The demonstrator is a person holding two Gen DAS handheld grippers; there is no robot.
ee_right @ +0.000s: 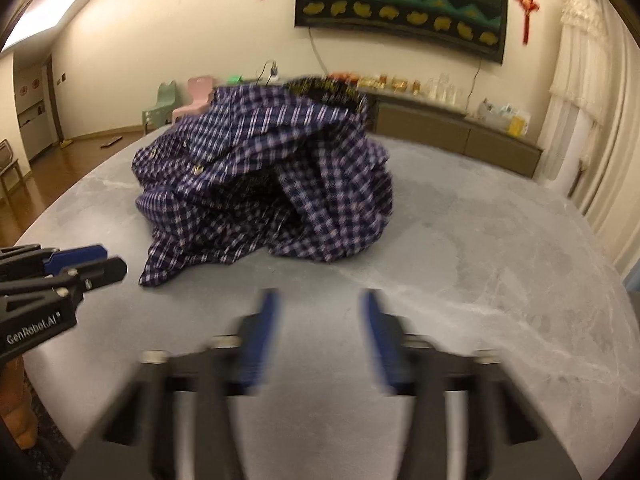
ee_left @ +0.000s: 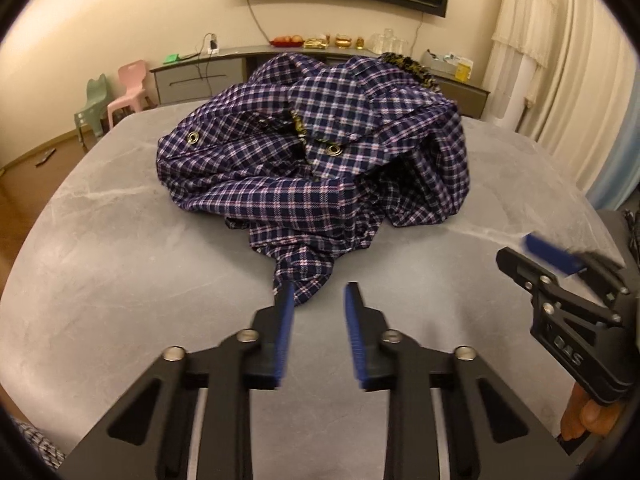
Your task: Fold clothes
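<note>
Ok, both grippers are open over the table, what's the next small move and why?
Probably ease the left gripper forward onto the plaid shirt's nearest corner: that tail lies just beyond its open jaws, and the shirt is a crumpled heap needing spreading.

A crumpled plaid shirt (ee_left: 316,160) sits heaped mid-way across a grey stone table (ee_left: 120,272), the only thing on it. Bare tabletop lies open to its left, right and near side. The left gripper (ee_left: 318,292), jaws parted, is at the shirt's trailing near corner. The right gripper (ee_right: 318,300), jaws apart, has clear table ahead before the heap.
</note>
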